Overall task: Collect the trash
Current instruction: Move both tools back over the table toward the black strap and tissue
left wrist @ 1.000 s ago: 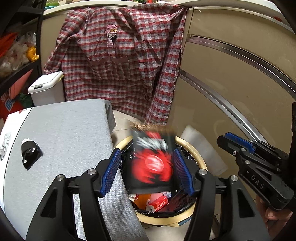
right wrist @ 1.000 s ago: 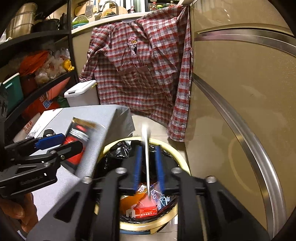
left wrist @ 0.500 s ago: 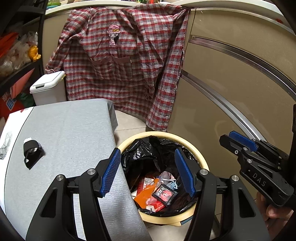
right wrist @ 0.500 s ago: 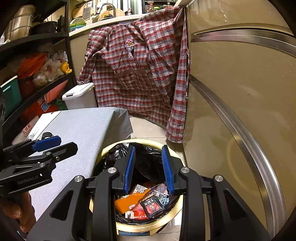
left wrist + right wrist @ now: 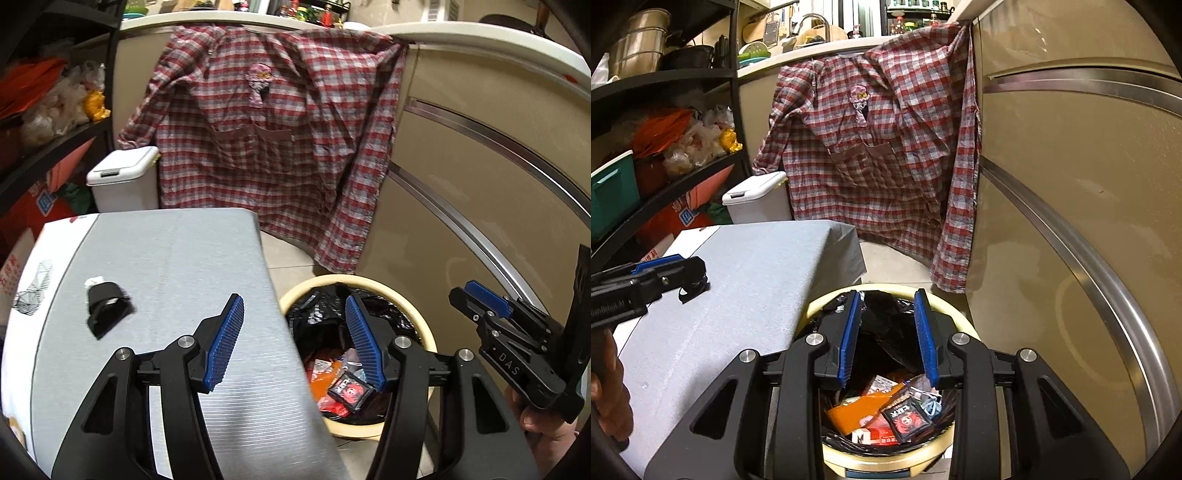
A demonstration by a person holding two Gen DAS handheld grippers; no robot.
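— How many claws were there, and were they holding anything?

— Two. The left claw (image 5: 293, 341) was spread wide and empty, straddling the desk (image 5: 177, 258) edge and the trash bin (image 5: 886, 463). The right claw (image 5: 888, 338) hung over the bin, fingers parted, nothing between them.

— And the trash?

— Several wrappers lay in the one bin, on its black liner: an orange packet (image 5: 857, 410), a red-and-white box (image 5: 882, 434), and a black sachet (image 5: 907, 419) with a red circle, lying flat on top, its corners turned diamond-wise.

— Anything left on the desk?

— One black strap-like piece (image 5: 107, 314) with a scrap of white, resting on the grey cloth, well apart from the bin, its long axis slanting towards the desk's near left edge.
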